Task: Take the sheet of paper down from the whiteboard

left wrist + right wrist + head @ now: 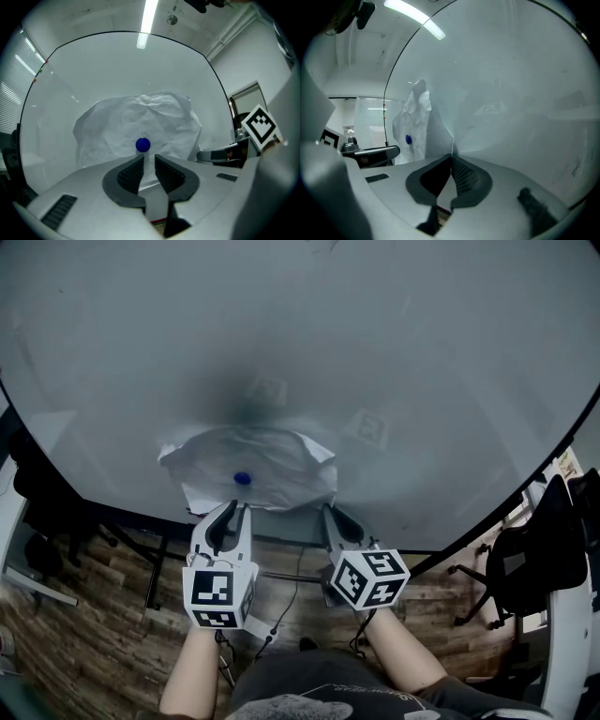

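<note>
A crumpled white sheet of paper (pixel 267 457) hangs low on the whiteboard (pixel 309 343), pinned by a round blue magnet (pixel 242 478). My left gripper (pixel 237 506) is just under the magnet (pixel 143 145). Its jaws stand a narrow gap apart, and the sheet's (pixel 140 117) lower edge shows through that gap. My right gripper (pixel 327 510) is at the sheet's lower right corner. In the right gripper view its tips (pixel 451 156) meet, shut on the paper's (pixel 417 122) edge, which pulls away from the board in a fold. The magnet (pixel 408 139) shows further left.
The whiteboard's dark frame and stand legs (pixel 155 563) cross a wooden floor (pixel 84 634). A black office chair (pixel 539 554) stands at the right. Cables hang under the board. Ceiling lights (pixel 147 23) show above it.
</note>
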A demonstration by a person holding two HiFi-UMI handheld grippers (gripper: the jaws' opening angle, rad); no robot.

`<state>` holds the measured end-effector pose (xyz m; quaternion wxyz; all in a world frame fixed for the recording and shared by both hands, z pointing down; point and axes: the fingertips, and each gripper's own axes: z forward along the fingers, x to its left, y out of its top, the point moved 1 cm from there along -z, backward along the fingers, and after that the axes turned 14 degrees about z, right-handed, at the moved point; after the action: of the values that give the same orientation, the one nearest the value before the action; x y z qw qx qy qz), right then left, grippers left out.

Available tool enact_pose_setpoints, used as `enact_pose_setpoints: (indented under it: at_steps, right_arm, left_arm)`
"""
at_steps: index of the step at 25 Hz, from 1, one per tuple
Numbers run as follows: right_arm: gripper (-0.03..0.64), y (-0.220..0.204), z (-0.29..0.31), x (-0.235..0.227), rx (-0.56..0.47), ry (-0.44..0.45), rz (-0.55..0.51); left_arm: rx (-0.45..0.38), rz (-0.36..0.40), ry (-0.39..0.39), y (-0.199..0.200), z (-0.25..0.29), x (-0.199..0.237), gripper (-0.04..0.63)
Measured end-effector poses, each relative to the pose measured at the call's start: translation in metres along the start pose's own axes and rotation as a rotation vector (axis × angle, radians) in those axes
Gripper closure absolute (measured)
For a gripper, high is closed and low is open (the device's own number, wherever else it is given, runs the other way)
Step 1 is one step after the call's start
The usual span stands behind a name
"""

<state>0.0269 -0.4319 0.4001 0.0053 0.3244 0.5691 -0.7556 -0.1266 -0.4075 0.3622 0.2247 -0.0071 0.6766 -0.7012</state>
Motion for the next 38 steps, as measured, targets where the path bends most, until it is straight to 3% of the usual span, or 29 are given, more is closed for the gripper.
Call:
enact_pose_setpoints:
  at_steps: [2, 6, 18, 20, 26, 31, 38]
  right_arm:
    - [0.592, 0.001, 0.000, 0.000, 0.003, 0.004, -0.003]
    - [0.592, 0.002, 0.001, 0.000, 0.004, 0.006, -0.007]
    - [0.592, 0.001, 0.001, 0.000, 0.006, 0.007, -0.014]
    - [0.592, 0.002, 0.001, 0.000, 0.006, 0.006, -0.016]
    - [0.595, 0.002, -0.001, -0.001, 0.002, 0.001, -0.026]
    - [0.595, -0.005, -0.006, 0.010, 0.008, 0.026, -0.028]
    - [0.595, -0.039, -0.013, 0.038, 0.042, 0.009, -0.054]
  left_arm:
    - [-0.013, 0.015, 0.017, 0.006, 0.006, 0.001, 0.459]
    - [-0.028, 0.038, 0.082, 0.015, 0.014, 0.010, 0.428]
    - [0.004, 0.011, 0.145, 0.020, 0.033, 0.020, 0.426]
    - [0.001, 0.004, 0.139, 0.019, 0.033, 0.019, 0.466]
    - [-0.014, -0.033, 0.103, 0.019, 0.031, 0.021, 0.469]
    - [-0.021, -0.038, 0.086, 0.016, 0.011, 0.019, 0.469]
    - [0.045, -0.071, 0.053, -0.028, -0.043, 0.024, 0.469]
